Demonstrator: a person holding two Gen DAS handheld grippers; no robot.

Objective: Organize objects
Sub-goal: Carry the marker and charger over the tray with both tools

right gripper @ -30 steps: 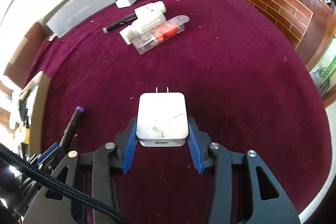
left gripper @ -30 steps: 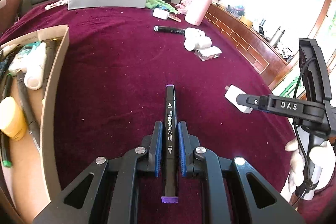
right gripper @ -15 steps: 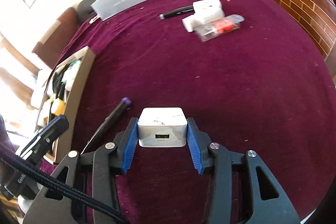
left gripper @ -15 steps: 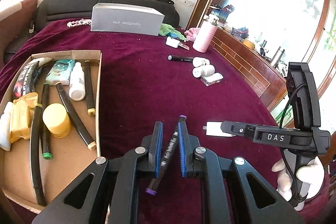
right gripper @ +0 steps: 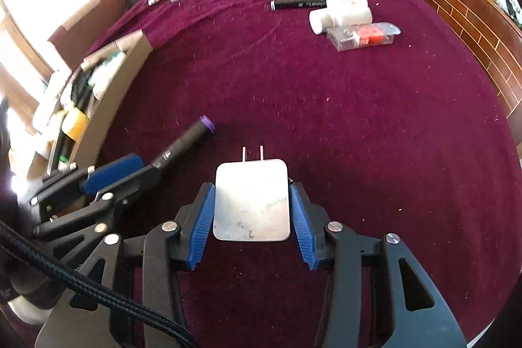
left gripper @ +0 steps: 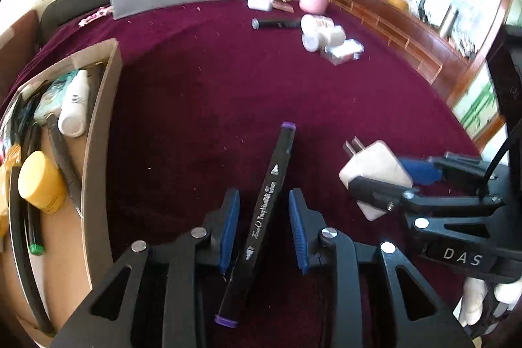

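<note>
Left tool slackened around the marker, right tool on the charger, both over the maroon counter.

My left tool has just been opening: its blue pads now stand clear of the black purple-capped marker, which lies tilted between them, its far cap toward the open cloth. My right tool has its pads against both sides of the white charger, flat face up, prongs pointing away from me. From the left wrist view the charger sits just right of the marker. The cardboard tray is at my left, already carrying markers, a white bottle and a yellow jar. Farther off lie another black marker, white bottles and a clear case.
</note>
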